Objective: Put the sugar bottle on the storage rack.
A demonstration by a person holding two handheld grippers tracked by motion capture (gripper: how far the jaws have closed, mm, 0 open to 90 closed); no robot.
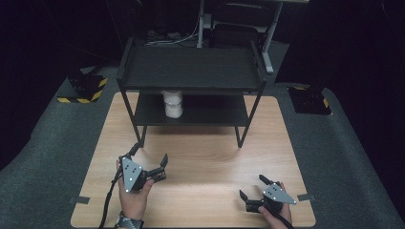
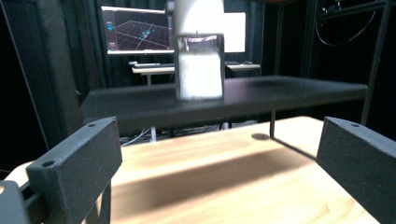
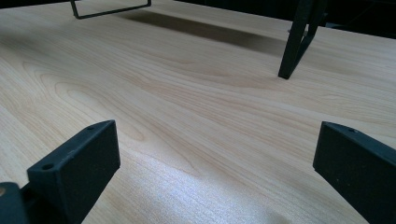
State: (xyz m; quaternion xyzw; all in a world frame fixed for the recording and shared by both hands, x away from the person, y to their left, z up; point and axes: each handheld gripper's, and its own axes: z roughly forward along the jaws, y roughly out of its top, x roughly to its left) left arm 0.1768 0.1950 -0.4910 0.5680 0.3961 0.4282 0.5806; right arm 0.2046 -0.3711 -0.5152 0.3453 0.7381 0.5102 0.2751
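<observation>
Both tongs empty, jaws wide, over the table (image 1: pixel 200 157).
Left tongs (image 1: pixel 149 159) face the jar (image 2: pixel 199 67) ahead on the lower shelf (image 2: pixel 289 91), seemingly lined up to reach; right tongs (image 1: pixel 251 187) idle nearby.

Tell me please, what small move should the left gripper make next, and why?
Probably ease the left gripper forward toward the jar on the lower shelf. Its jaws stand open and empty, the jar sits straight ahead in its view, and bare table lies between them.
</observation>
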